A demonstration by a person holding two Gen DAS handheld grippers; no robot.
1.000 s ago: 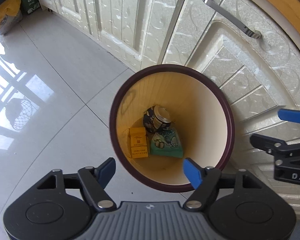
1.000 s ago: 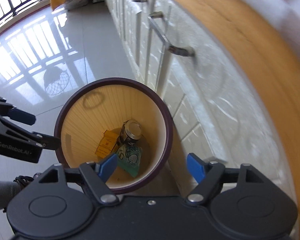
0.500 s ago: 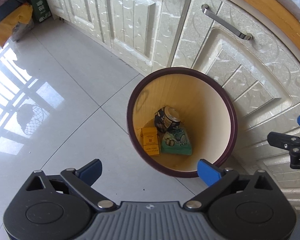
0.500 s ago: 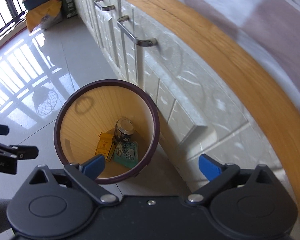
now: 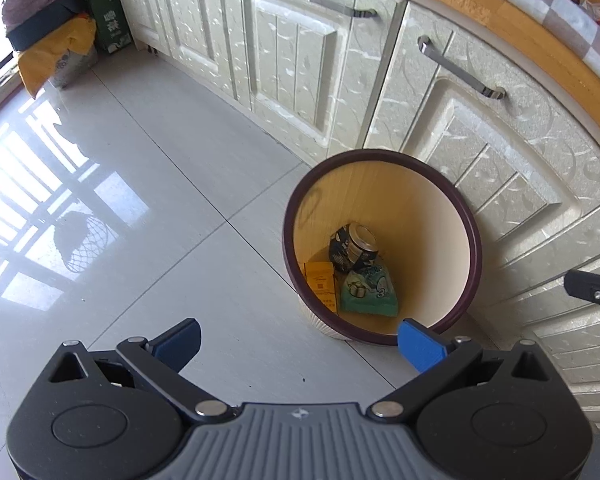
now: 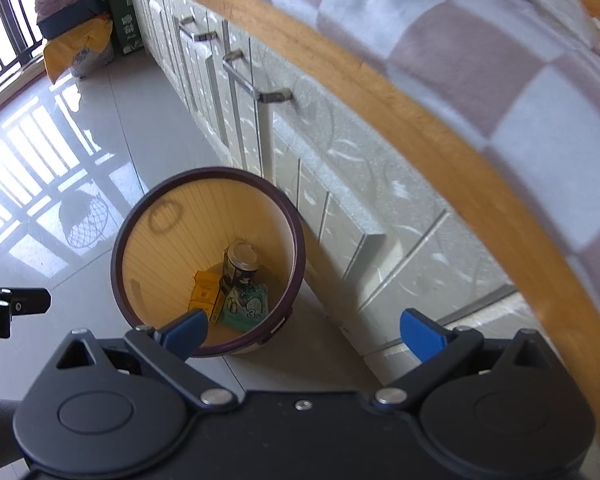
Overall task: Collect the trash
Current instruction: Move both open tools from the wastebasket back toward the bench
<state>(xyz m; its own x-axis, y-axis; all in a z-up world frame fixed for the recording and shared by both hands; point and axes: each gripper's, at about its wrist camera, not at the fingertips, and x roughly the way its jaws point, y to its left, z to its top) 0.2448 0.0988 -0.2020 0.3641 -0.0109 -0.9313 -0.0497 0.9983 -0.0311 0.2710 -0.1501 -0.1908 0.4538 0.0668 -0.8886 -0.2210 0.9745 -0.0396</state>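
A round bin with a dark purple rim (image 5: 296, 264) (image 6: 118, 276) stands on the floor against the cabinets. Inside lie a dark can (image 5: 354, 246) (image 6: 240, 264), an orange box (image 5: 320, 286) (image 6: 204, 294) and a green packet (image 5: 368, 292) (image 6: 246, 306). My left gripper (image 5: 300, 346) is open and empty, above the floor on the near side of the bin. My right gripper (image 6: 304, 332) is open and empty, above the bin's right edge. Each gripper shows at the edge of the other's view (image 5: 596, 292) (image 6: 8, 304).
Cream cabinet doors with metal handles (image 5: 460, 66) (image 6: 256, 88) run behind the bin under a wooden counter edge (image 6: 420, 120) with a checked cloth (image 6: 520, 92). A yellow bag (image 5: 52, 56) and a green box (image 5: 108, 16) stand at the far end of the glossy tiled floor (image 5: 140, 220).
Both grippers have risen and pulled back from the bin, which now looks smaller and farther. More of the cabinets and counter shows. Both jaws stay open, spread wider.
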